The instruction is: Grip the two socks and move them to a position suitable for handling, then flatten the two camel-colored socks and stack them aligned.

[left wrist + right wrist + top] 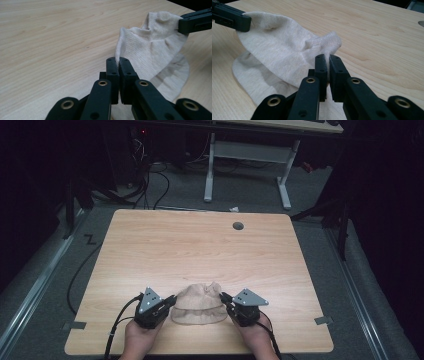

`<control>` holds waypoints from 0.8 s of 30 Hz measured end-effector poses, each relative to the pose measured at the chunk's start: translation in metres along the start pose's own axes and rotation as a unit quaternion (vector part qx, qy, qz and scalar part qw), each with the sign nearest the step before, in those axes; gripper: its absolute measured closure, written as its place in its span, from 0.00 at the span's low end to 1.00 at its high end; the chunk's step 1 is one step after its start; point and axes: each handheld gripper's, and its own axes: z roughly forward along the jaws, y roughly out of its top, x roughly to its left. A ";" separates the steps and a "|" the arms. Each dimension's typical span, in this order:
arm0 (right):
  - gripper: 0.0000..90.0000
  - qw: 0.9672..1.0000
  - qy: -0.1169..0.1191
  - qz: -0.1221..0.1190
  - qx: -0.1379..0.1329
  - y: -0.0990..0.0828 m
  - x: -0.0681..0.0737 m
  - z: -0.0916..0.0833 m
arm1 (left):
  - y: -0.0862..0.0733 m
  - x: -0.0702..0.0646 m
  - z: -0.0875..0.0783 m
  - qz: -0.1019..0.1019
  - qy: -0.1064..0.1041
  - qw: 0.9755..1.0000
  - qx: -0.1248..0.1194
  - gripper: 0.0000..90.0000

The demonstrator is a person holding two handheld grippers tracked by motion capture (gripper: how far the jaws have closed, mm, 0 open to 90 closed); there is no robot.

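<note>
Dark surroundings frame a light wooden table [200,250], behind which stand the white legs of a second desk [250,165] and loose cables on a grey floor [175,185]. A small round hole [238,226] sits in the tabletop near its far edge, right of centre. A beige sock [199,305] lies near the near edge, between the two grippers, bunched into a low mound; its lower layer rests flat on the wood while the upper part is raised. The left gripper [171,300], held in the left hand [137,337], meets the sock's left side; in the left gripper view its jaws are pressed together on a fold of the knit fabric [150,50]. The right gripper [225,298], held in the right hand [257,336], meets the sock's right side; in the right gripper view its jaws pinch the sock's ribbed edge [324,41], with what appears to be a narrow gap left between them. Each gripper carries a grey three-cornered plate, and black cables trail toward the near edge.
</note>
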 end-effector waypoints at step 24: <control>0.96 1.000 0.003 0.003 -0.002 -0.014 0.005 -0.018 | -0.011 -0.016 -0.014 -0.008 -0.019 1.000 0.018 0.97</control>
